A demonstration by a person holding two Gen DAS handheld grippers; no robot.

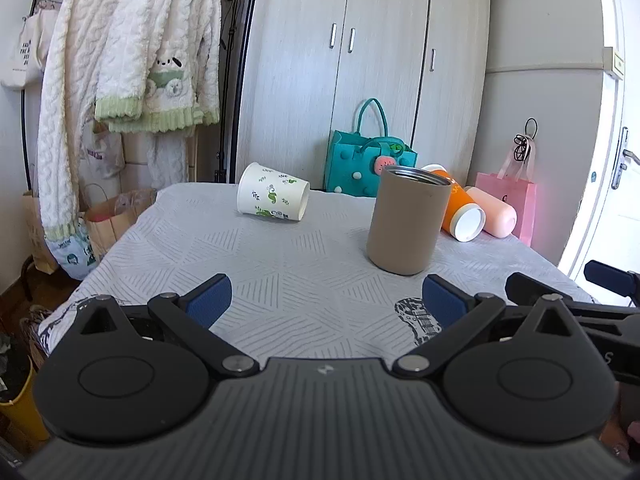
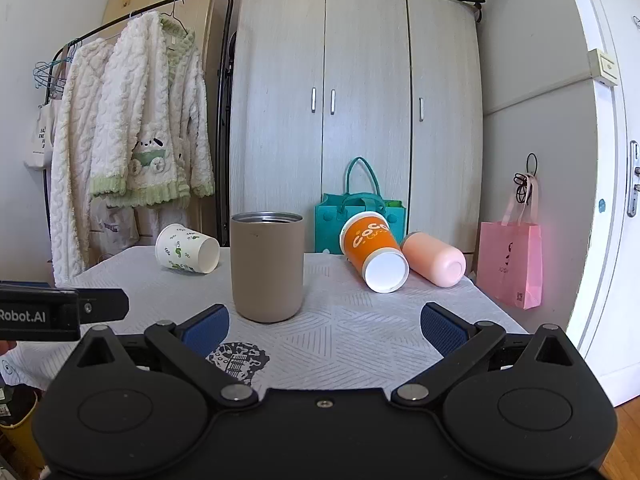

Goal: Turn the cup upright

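Note:
A tan steel-lined tumbler [image 1: 404, 220] [image 2: 267, 266] stands upright mid-table. A white paper cup with green leaf print [image 1: 273, 199] [image 2: 187, 254] lies on its side at the far left. An orange paper cup [image 1: 460, 210] [image 2: 374, 252] and a peach cup [image 1: 493, 211] [image 2: 434, 260] lie on their sides at the far right. My left gripper [image 1: 327, 302] is open and empty, near the front edge. My right gripper [image 2: 325, 324] is open and empty, in front of the tumbler and orange cup.
The table [image 1: 280, 264] has a grey patterned cloth. Behind it stand a teal felt bag [image 1: 366, 164], a pink paper bag [image 2: 510, 264], a wardrobe [image 2: 352, 120] and a rack of robes [image 2: 132, 128]. A door [image 2: 616, 200] is at the right.

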